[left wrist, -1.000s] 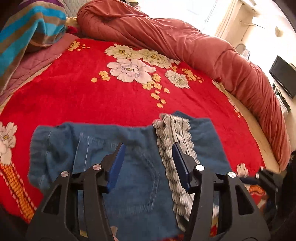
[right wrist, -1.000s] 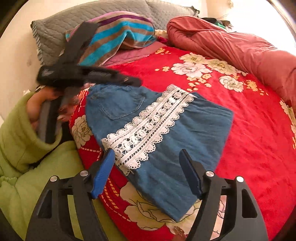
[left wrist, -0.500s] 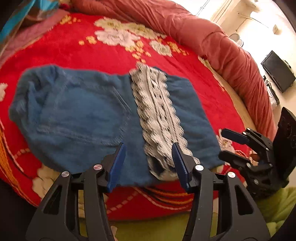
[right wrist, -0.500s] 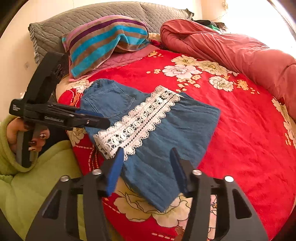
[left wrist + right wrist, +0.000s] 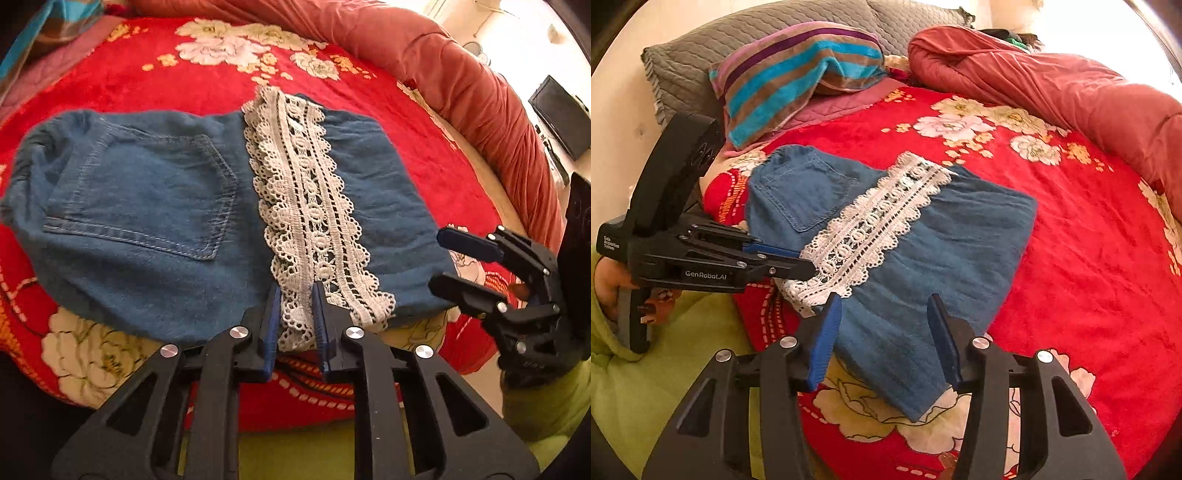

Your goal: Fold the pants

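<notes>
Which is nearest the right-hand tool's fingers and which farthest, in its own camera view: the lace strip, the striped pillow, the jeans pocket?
From the right gripper:
1. Lace strip, just ahead, left.
2. Jeans pocket, farther left.
3. Striped pillow, at the bed's head.

I'm working in a home bedroom. There's a bed under a red floral blanket [image 5: 1071,258], with a grey pillow [image 5: 701,62], a striped towel [image 5: 790,74] and a rolled quilt [image 5: 1052,85]. A TV [image 5: 561,114] hangs on the wall.
</notes>
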A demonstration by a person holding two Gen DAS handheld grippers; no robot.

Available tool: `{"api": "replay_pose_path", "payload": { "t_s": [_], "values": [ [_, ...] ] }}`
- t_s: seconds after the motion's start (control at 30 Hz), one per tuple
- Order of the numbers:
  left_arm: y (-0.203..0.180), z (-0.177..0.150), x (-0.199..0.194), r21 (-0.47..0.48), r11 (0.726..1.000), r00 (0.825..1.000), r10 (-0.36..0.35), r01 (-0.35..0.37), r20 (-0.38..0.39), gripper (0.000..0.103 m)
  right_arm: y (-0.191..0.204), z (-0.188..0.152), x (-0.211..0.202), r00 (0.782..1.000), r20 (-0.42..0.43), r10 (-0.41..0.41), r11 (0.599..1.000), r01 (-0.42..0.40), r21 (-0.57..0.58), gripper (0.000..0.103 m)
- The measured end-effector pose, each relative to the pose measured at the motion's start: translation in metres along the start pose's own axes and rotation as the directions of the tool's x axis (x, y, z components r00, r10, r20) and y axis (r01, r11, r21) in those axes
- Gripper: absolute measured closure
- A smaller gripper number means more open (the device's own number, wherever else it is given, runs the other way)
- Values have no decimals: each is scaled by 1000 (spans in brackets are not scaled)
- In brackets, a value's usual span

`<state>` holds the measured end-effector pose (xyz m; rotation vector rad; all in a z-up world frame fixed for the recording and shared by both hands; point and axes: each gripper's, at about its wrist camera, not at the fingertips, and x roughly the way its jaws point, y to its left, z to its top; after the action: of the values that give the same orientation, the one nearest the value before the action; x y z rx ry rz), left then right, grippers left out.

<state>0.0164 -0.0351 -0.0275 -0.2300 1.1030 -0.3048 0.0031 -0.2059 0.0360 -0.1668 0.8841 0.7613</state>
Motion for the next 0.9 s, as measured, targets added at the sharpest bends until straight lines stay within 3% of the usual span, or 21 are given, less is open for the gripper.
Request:
{"api": "replay_pose_path", "payload": {
  "t_s": [0.13,0.33,0.43,0.5,0.6,0.73,0.9],
  "values": [
    [4,-1,3,-3,1000,1000,15,-15,-2,94,2,1,4,1000,-9,-1,1000,1,-14,56],
    [-3,3,-12,15,999,998,41,-42,51,84,-8,-10,17,996,-87,-32,999,33,10,56],
    [-17,2,-29,91,987,986,118,-129,118,84,-15,-16,20,993,-111,-39,999,42,23,58],
    [-30,3,-32,142,979,982,125,-144,139,84,-17,-21,19,992,-117,-41,999,44,27,58],
    [-45,2,-17,206,969,987,120,-139,103,84,-21,-26,17,992,-122,-42,998,47,36,58],
    [-39,-2,11,206,968,989,147,-144,3,82,-24,-31,15,992,-123,-37,998,44,52,58],
    [-28,-2,11,174,977,992,123,-121,-4,76,-24,-31,17,991,-125,-37,997,45,58,57]
  ]
}}
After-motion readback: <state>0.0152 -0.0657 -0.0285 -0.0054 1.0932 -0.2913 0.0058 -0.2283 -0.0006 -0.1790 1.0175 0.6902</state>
